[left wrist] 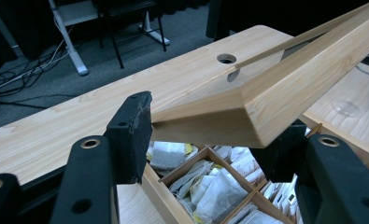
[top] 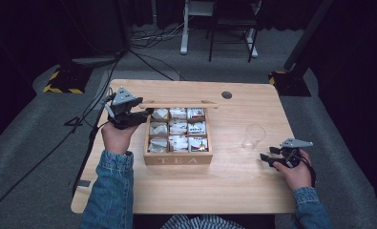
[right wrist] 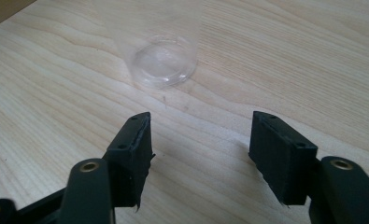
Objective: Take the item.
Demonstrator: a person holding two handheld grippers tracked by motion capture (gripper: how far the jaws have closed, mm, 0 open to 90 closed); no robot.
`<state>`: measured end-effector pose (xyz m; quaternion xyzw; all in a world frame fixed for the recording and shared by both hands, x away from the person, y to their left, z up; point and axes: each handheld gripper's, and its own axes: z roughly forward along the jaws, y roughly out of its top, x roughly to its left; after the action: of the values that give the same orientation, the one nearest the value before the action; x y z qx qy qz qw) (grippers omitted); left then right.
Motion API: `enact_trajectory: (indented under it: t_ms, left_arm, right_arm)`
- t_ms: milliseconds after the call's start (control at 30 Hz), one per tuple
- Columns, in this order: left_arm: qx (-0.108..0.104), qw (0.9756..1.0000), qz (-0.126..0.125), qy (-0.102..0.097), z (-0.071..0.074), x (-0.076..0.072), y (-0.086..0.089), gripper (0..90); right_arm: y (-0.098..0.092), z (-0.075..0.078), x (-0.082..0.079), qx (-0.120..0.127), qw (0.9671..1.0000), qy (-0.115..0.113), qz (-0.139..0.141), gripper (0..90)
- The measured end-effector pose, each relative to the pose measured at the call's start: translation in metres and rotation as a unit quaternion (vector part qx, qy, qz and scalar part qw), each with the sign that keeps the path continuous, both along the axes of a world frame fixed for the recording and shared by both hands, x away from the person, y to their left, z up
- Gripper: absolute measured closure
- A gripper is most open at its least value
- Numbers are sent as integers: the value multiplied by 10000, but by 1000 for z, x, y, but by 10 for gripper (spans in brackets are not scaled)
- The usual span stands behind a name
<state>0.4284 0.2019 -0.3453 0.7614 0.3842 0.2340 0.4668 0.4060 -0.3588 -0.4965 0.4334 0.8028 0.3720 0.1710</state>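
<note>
Work: opening a wooden tea box [top: 178,160] near the middle of the table [top: 234,186], with a drink apparently to be made in a cup.
Lid: the lid [left wrist: 285,100] is raised, hinged at the far edge of the box and tilted up over the compartments.
Left gripper: the left gripper [left wrist: 205,140] has its jaws partly closed around the lid's front corner, one to each side of the wood; they appear to press on it and hold it up, though the far contact is half hidden.
Right gripper: the right gripper [right wrist: 201,154] sits low over the table with jaws partly open and empty, pointed at the cup and just short of it.
Cup: a clear plastic cup [top: 253,137] stands upright and empty to the right of the box, near but apart from it.
Done: the box is open and its tea bags [top: 178,128] are on show in their nine compartments.
Left: by the look of it, no bag has been picked out yet, and the cup is not yet grasped.
Around: a cable hole [top: 226,95] in the table behind the box; a chair [top: 234,24] and cables [top: 143,43] on the floor beyond.
In the way: the lid overhangs the far compartments; the path from right gripper to cup is unobstructed.
</note>
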Motion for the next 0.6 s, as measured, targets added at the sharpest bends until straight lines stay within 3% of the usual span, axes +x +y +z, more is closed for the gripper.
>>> enact_trajectory:
  t_ms: [100,233,467,600]
  left_arm:
    - [-18,10000,4,-6,0,0,0,436]
    - [19,10000,-9,-2,0,0,0,436]
    - [66,10000,-11,15,0,-1,0,436]
    - [61,10000,-10,25,0,-1,-1,435]
  right_arm:
    - [2,3,-2,-96,9999,-30,75,416]
    - [5,4,-4,-7,9998,6,179,464]
    - [14,12,-10,25,9995,-55,304,464]
    - [22,17,-14,267,9986,-109,432,463]
